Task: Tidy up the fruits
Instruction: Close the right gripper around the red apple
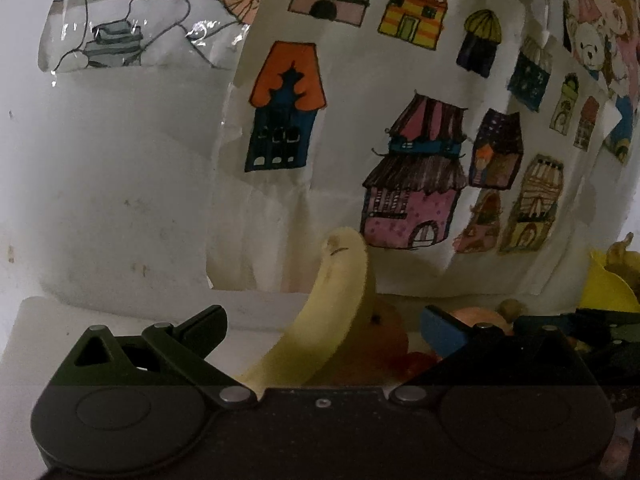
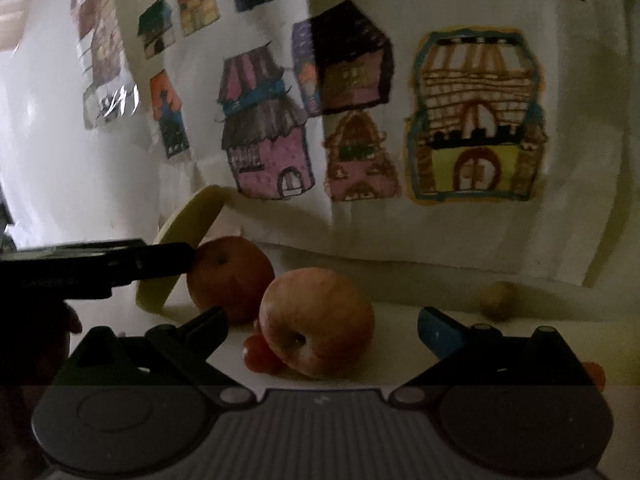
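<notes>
Both my tools are spread wide. Between the fingers of my left tool (image 1: 323,330) rises a banana (image 1: 320,320), not pinched. My right tool (image 2: 322,330) frames an apple (image 2: 316,322) on the white bench (image 2: 400,312), an orange (image 2: 230,276) just behind it.

1. Left gripper (image 1: 322,330): black body, two round raised discs on top, silver rivets gleaming at linkage pivots, small screw sitting at centre
2. Its fingers: one black w/ triangular cut-out, other wearing blue pad (image 1: 442,330)
3. Right gripper (image 2: 322,330): same build, but grey ribbed centre plate showing btwn discs
4. Blue pad (image 2: 438,332) showing on one finger, black on other; silver rivets catching light
</notes>
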`<state>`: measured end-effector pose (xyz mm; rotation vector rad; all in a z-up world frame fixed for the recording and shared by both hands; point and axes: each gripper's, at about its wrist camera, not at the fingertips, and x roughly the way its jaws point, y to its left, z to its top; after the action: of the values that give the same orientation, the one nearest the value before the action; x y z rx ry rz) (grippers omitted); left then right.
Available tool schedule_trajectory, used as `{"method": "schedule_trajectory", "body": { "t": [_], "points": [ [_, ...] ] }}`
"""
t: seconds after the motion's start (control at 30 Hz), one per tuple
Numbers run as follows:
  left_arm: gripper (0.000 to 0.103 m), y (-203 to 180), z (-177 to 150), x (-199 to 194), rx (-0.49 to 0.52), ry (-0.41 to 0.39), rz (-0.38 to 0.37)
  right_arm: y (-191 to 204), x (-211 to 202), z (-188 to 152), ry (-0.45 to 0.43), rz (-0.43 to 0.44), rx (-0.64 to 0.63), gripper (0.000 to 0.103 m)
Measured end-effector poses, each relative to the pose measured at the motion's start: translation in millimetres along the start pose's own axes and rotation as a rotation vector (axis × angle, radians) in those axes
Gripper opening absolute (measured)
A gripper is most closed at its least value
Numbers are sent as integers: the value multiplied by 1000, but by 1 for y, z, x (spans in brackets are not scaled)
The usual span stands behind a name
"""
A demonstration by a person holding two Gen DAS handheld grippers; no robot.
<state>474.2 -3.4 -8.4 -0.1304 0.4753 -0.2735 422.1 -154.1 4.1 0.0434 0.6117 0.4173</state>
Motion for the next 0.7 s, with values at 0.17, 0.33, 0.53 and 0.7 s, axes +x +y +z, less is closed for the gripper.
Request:
{"method": "schedule_trajectory", "body": {
  "t": [0.17,0.33,0.53,0.7],
  "points": [
    [102,0,-3,8,6,18,1,5,12,-1,17,7,-39,103],
    [102,-2,-4,11,18,32,-2,6,23,-2,34,14,-39,102],
    [101,0,-5,14,2,41,-3,1,31,-4,23,51,14,98],
    [96,0,-7,20,-8,55,-3,-3,36,-4,31,42,34,95]
  ]
}}
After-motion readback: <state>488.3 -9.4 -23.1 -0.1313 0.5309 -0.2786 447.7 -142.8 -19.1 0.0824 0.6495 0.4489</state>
